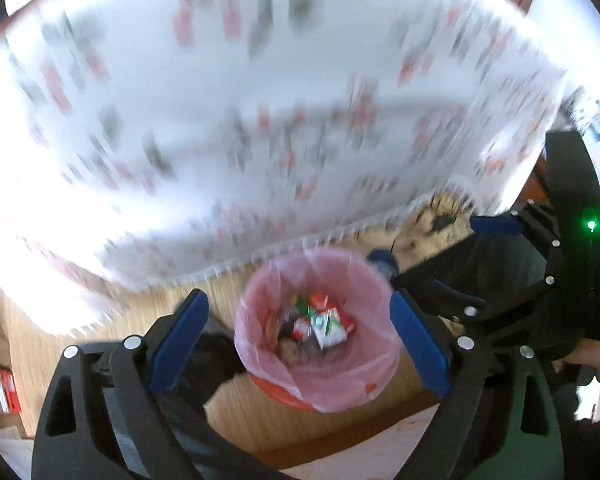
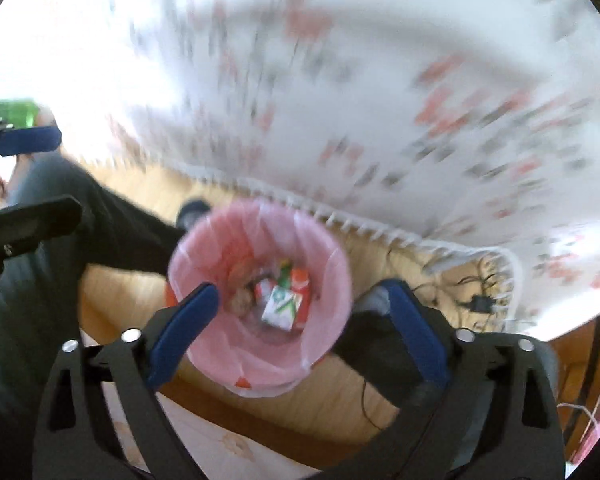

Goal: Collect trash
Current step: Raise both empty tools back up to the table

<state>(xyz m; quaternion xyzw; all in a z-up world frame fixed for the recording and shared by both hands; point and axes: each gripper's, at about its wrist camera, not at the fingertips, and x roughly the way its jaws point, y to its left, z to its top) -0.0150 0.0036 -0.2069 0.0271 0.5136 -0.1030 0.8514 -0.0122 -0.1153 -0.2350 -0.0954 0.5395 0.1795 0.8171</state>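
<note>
Tablecloth (image 1: 260,100) print smeared by motion blur across upper frame, pattern unreadable. Trash in pink-lined bin (image 1: 260,344) too small to name beyond white-green carton (image 2: 282,306). Green object (image 2: 8,112) at left edge cut off. Left gripper (image 2: 26,140) mostly outside frame.

both hand-held grippers point steeply down, side by side. the left hand-held gripper (image 1: 300,336) has its blue-padded fingers (image 1: 180,336) spread wide with nothing between them. the right hand-held gripper (image 2: 296,328) is likewise parted, its blue pads (image 2: 416,332) well apart and bare. seen from the left one, the right gripper's black frame sits close on the right, a green light lit on its body, and a bare hand (image 1: 592,360) grips its handle at the near right edge. a dark-sleeved arm (image 2: 112,224) stretches across the left side of the right-hand view.
</note>
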